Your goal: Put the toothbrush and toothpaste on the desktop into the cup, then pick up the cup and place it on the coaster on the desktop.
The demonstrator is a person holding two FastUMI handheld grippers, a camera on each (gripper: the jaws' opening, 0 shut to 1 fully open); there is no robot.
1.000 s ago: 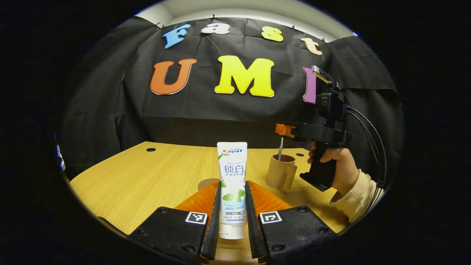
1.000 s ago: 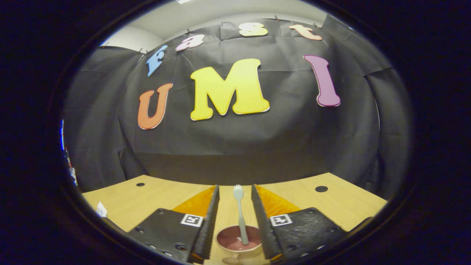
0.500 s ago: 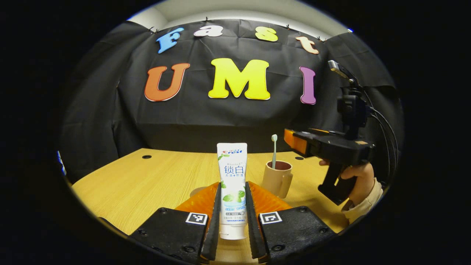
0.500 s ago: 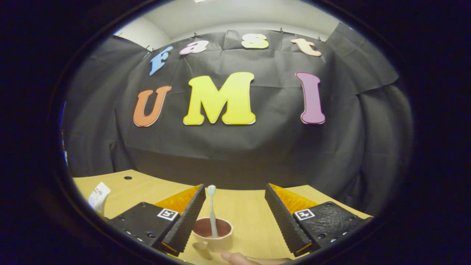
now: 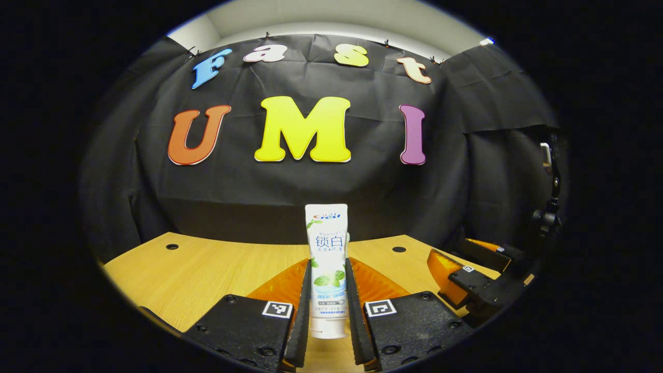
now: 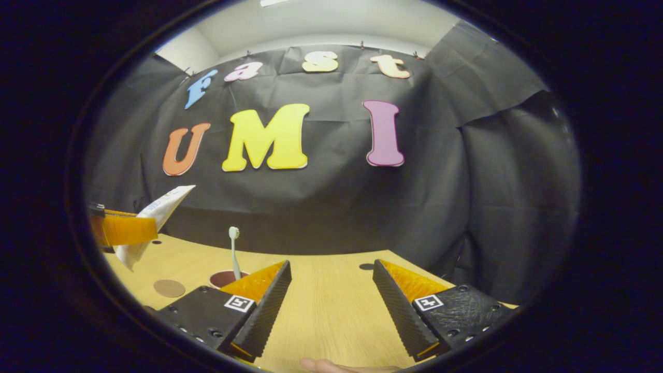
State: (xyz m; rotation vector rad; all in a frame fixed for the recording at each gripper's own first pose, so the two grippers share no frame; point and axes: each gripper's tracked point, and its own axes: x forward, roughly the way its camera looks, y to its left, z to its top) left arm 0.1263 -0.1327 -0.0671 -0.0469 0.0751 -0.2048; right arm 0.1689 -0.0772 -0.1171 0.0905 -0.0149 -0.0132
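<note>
A white toothpaste tube [image 5: 327, 259] stands upright between the fingers of my left gripper [image 5: 328, 263], which is shut on it above the wooden desktop [image 5: 217, 264]. In the right gripper view the same tube [image 6: 155, 215] hangs tilted in that gripper [image 6: 121, 230], up and to the left of the cup. The tan cup [image 6: 224, 278] stands on the desk with a pale toothbrush [image 6: 234, 251] upright in it, partly hidden behind a finger. My right gripper [image 6: 331, 267] is open and holds nothing, to the right of the cup. A round brown coaster [image 6: 169, 288] lies left of the cup.
The right gripper [image 5: 481, 282] sits low at the right edge of the left gripper view. Dark cable holes [image 5: 171, 246] [image 5: 399, 249] mark the desk's back. A fingertip [image 6: 336, 367] shows at the bottom of the right gripper view. Black cloth walls close behind the desk.
The right gripper opened, left the toothbrush standing in the cup, and drew back to the right. The left gripper kept hold of the toothpaste and moved up toward the cup's side.
</note>
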